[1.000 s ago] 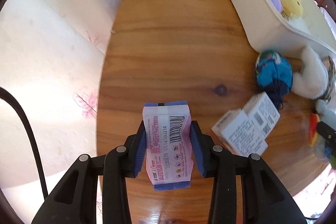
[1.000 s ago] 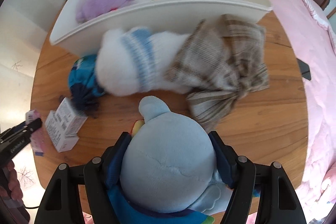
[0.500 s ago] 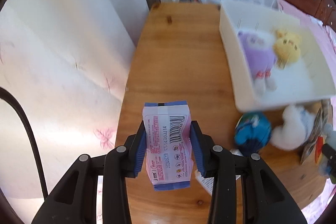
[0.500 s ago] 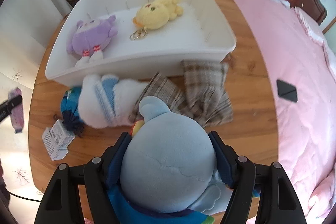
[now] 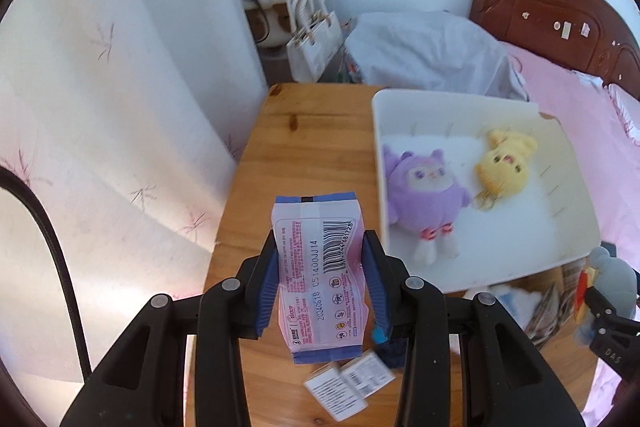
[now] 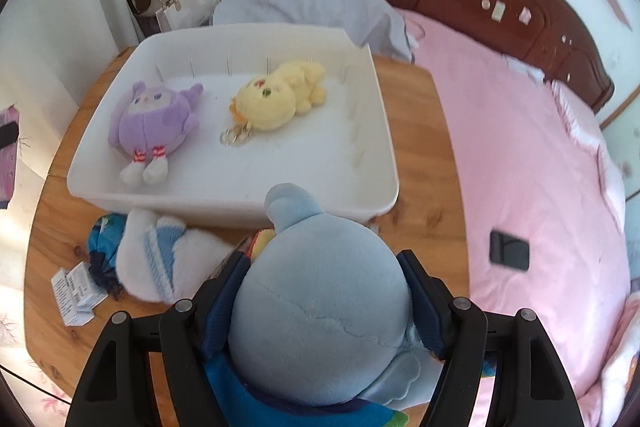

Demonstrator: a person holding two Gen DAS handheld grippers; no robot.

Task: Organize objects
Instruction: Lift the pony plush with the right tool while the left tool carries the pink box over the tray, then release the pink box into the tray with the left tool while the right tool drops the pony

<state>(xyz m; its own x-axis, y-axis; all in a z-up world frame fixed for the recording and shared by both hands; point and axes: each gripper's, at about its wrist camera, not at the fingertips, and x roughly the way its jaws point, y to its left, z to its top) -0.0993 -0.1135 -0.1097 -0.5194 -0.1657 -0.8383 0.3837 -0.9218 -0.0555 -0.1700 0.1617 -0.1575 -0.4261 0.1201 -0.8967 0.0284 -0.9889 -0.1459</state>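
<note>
My left gripper [image 5: 320,263] is shut on a pink and blue snack packet [image 5: 320,275], held high above the wooden table [image 5: 296,147]. My right gripper [image 6: 318,291] is shut on a large light-blue plush toy [image 6: 320,307], lifted above the table's near side. A white bin [image 6: 372,131] stands on the table and holds a purple plush [image 6: 154,121] and a yellow plush [image 6: 280,95]. In the left wrist view the bin [image 5: 380,155] lies to the right, with the purple plush [image 5: 424,195] and yellow plush [image 5: 506,163] inside.
A white plush with blue stripes [image 6: 160,259], a blue ball-like toy [image 6: 102,231] and small white boxes [image 6: 76,291] lie on the table before the bin. A pink bed [image 6: 532,155] with a dark phone [image 6: 509,250] flanks the right. White wall [image 5: 100,107] runs along the left.
Both grippers have risen with their loads, and the views now look down into the bin. The plaid cloth in front of the bin is now hidden behind the blue plush.
</note>
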